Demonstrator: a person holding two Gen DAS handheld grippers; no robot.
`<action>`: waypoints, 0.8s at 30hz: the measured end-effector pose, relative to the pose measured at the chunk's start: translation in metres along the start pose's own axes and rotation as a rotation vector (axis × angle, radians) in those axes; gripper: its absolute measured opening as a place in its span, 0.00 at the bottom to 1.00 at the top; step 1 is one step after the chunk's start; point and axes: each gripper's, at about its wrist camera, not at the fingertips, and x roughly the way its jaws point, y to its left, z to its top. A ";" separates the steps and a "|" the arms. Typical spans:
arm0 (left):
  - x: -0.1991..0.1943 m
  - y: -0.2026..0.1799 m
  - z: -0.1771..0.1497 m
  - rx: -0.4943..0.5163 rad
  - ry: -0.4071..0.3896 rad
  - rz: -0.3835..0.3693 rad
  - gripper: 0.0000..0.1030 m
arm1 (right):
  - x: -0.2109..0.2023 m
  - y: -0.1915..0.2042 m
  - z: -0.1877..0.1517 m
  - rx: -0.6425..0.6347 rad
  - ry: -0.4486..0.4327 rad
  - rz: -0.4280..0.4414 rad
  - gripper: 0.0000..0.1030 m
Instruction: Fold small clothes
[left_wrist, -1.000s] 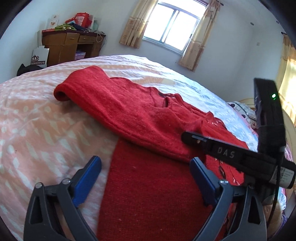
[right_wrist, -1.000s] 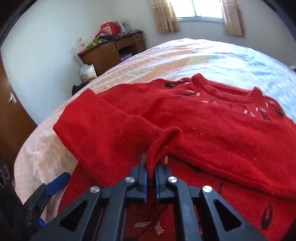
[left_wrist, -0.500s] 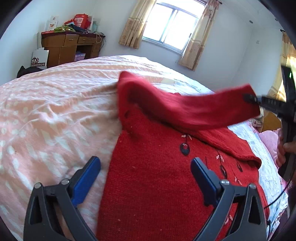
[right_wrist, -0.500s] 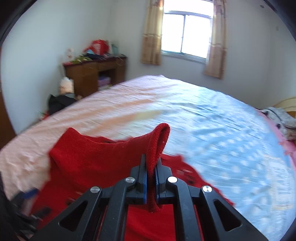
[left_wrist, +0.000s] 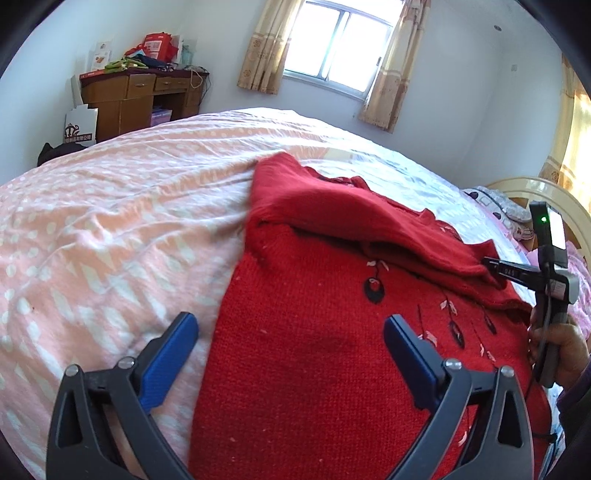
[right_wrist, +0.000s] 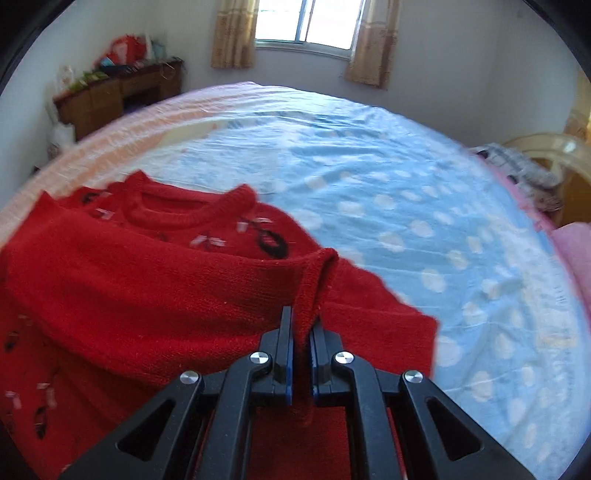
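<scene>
A red knitted sweater with dark embroidered motifs lies front up on the bed. Its sleeve is folded across the chest. My right gripper is shut on the sleeve cuff and holds it low over the sweater body; it also shows in the left wrist view at the sweater's right side. My left gripper is open and empty, hovering above the sweater's lower left part, one finger over the sheet, the other over the knit.
The bed sheet is pink with white dots on one side and blue with white dots on the other. A wooden desk with clutter stands by the far wall. A cream chair back is at the right.
My right gripper has carried the sleeve cuff from the sweater's left across to its right side and lowered it. The sleeve now lies across the chest. My left gripper stayed open and still.
</scene>
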 end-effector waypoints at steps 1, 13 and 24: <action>0.000 0.000 0.000 0.001 0.000 0.002 1.00 | 0.002 -0.001 -0.001 -0.005 0.006 -0.029 0.06; -0.010 0.016 0.049 -0.108 -0.010 0.143 1.00 | -0.062 -0.066 -0.009 0.331 -0.146 0.134 0.20; 0.049 0.031 0.060 -0.075 0.127 0.338 1.00 | -0.014 -0.005 -0.020 0.148 0.076 0.260 0.20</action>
